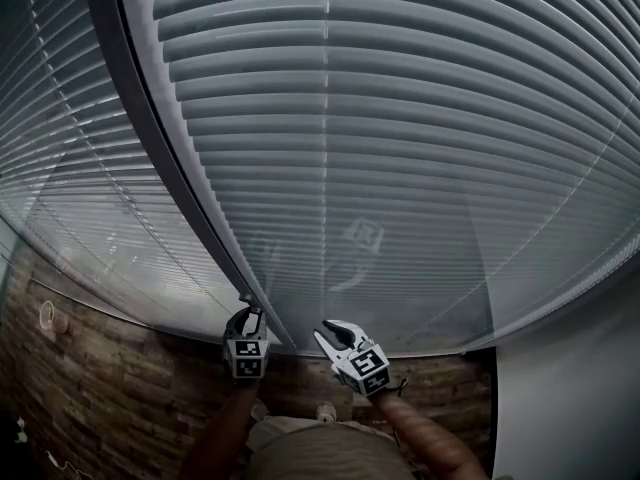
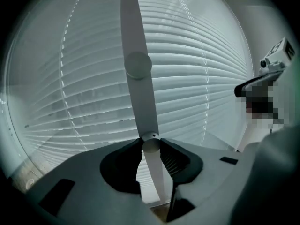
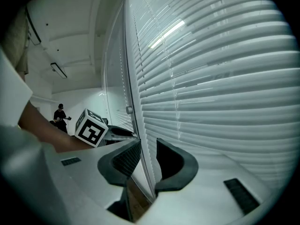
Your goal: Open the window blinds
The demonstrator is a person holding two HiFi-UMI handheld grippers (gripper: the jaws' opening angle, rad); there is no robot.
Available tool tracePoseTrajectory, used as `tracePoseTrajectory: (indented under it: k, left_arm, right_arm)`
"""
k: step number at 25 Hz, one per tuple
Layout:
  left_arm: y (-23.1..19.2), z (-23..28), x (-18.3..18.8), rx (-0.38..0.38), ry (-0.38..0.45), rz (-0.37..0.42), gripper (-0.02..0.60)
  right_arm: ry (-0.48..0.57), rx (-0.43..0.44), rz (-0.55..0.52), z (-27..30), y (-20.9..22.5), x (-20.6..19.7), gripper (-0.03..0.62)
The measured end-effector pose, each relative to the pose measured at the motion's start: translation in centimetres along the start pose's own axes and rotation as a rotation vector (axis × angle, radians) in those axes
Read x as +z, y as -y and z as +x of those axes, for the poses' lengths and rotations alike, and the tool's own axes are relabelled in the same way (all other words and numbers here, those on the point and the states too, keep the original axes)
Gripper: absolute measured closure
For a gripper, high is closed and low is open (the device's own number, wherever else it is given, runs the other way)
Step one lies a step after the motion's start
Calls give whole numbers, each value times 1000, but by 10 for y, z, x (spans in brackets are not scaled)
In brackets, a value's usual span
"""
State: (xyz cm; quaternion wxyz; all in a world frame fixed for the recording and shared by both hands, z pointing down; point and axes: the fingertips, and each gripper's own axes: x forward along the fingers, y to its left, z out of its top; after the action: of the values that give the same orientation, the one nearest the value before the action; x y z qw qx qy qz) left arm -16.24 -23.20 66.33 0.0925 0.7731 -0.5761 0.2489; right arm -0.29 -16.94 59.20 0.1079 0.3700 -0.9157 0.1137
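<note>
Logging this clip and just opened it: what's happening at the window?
A person stands at a window with a gripper in each hand. The left gripper is clamped on the white tilt wand of the lowered blinds. The right gripper is shut beside them, a thin pale line between its jaws; what that is, I cannot tell.

Office-type interior. Tall glazed wall hung with white slatted blinds (image 1: 400,118); wood-plank floor (image 1: 100,388); white ceiling (image 3: 70,36) with strip light (image 3: 58,70).
</note>
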Motion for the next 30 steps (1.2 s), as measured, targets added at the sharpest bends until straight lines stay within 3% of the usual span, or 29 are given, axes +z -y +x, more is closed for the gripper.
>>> tracePoseTrajectory:
  k: [7, 12, 16, 30]
  left_arm:
    - [1, -5, 6, -74, 12, -180, 445]
    - [1, -3, 5, -162, 39, -415, 446]
    - [1, -2, 3, -200, 54, -526, 446]
    - [-1, -2, 3, -402, 148, -1020, 446]
  right_arm:
    - [-1, 5, 9, 0, 0, 0, 485]
    - [3, 13, 1, 3, -1, -1, 485]
    - [-1, 19, 2, 4, -2, -4, 485]
    - [-6, 16, 6, -1, -6, -4, 485]
